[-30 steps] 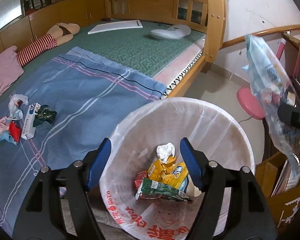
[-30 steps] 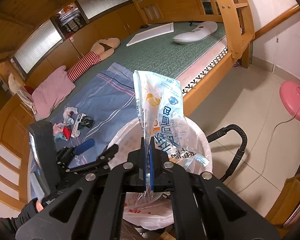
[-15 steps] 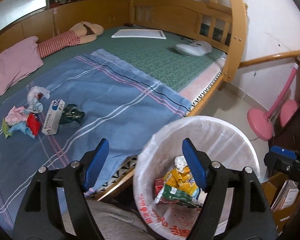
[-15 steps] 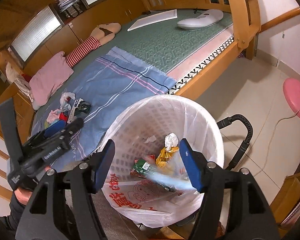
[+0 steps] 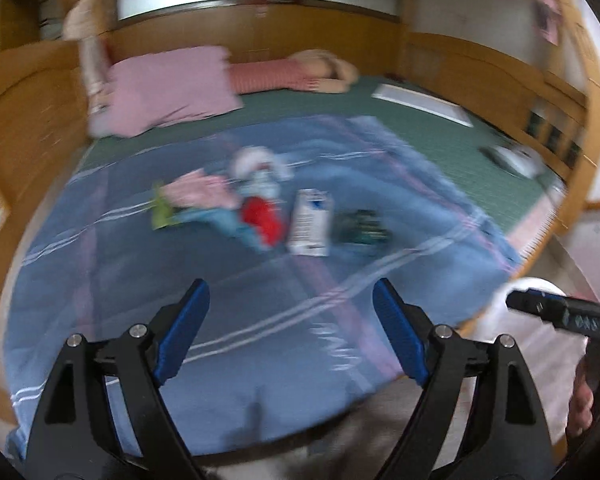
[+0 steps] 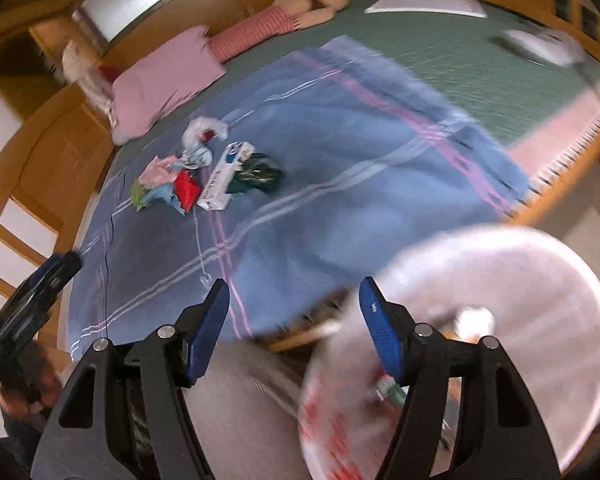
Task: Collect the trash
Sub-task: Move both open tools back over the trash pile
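Both cameras have swung away from the bin toward the bed since the earlier frames. Nearest, the left hand-held gripper (image 5: 288, 330) and right hand-held gripper (image 6: 294, 326) are spread wide and empty. Just beside the right one stands the lined trash bin (image 6: 540, 264), already holding wrappers. Farther off, on the blue blanket (image 5: 140, 272), a trash pile (image 5: 276, 212) waits, so collection looks only partly done.
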Demonstrator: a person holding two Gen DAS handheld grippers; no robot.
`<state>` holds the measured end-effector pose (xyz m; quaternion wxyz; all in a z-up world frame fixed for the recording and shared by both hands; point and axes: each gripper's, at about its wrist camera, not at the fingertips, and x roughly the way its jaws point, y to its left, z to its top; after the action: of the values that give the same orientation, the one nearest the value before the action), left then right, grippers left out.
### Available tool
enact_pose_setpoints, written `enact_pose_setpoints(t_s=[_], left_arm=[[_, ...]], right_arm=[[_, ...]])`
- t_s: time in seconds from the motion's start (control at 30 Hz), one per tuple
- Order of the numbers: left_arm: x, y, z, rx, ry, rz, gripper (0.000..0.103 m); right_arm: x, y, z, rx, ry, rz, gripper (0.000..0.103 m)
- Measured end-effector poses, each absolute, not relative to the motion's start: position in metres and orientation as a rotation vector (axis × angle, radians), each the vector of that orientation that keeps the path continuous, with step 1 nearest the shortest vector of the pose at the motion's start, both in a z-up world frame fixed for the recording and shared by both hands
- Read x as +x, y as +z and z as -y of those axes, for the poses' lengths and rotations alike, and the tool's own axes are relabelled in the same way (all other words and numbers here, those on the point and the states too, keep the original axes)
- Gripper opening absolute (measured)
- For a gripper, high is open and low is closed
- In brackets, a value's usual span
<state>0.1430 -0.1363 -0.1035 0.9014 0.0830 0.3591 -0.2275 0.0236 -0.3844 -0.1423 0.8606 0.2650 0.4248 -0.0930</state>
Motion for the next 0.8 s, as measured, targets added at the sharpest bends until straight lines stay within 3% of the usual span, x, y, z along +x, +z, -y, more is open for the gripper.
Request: enact_pose_setpoints(t_s=[0.23, 0.8], left_arm=[[0.183, -0.119, 0.08, 0.107, -0.337, -0.794, 0.084], [0.216, -0.144, 0.035, 0.048, -0.25, -0.846, 0.084]], right_arm=[[0.123, -0.166, 0.375, 0.501, -0.171, -0.951, 0.066], [0.25, -0.218, 0.367, 0.357, -0.22, -1.114, 0.066]])
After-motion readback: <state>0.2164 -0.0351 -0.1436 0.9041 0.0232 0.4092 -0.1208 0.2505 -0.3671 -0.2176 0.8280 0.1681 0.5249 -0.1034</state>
